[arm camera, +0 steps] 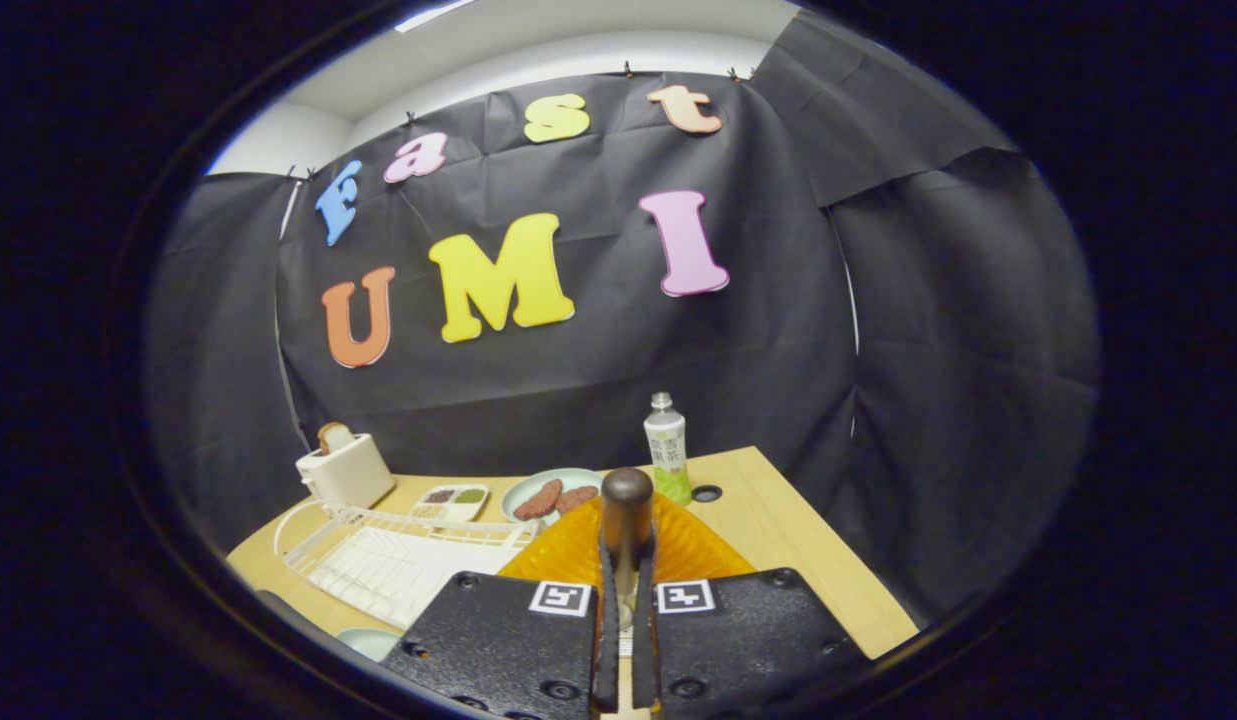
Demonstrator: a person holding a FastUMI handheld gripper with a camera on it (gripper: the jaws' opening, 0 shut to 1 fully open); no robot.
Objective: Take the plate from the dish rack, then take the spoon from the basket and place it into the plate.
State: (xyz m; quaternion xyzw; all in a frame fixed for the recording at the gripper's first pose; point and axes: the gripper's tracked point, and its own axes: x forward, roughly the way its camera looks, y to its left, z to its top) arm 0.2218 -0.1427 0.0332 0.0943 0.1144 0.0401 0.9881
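A light wooden bench (pixel 778 540) extends beyond the tool, backed by black cloth walls (pixel 928 350); above them, a white ceiling (pixel 578 45) with a light strip.

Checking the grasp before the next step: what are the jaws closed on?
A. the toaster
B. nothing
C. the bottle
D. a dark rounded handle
D: the gripper has its jaws pressed on a dark rounded handle, held upright over the orange plate.

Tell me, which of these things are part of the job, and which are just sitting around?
Part of the job:
- spoon, held upright with the gripper shut on its handle
- orange basket, right behind the spoon
- white dish rack

Just sitting around:
- toaster
- drink bottle
- plate of sausages
- small snack tray
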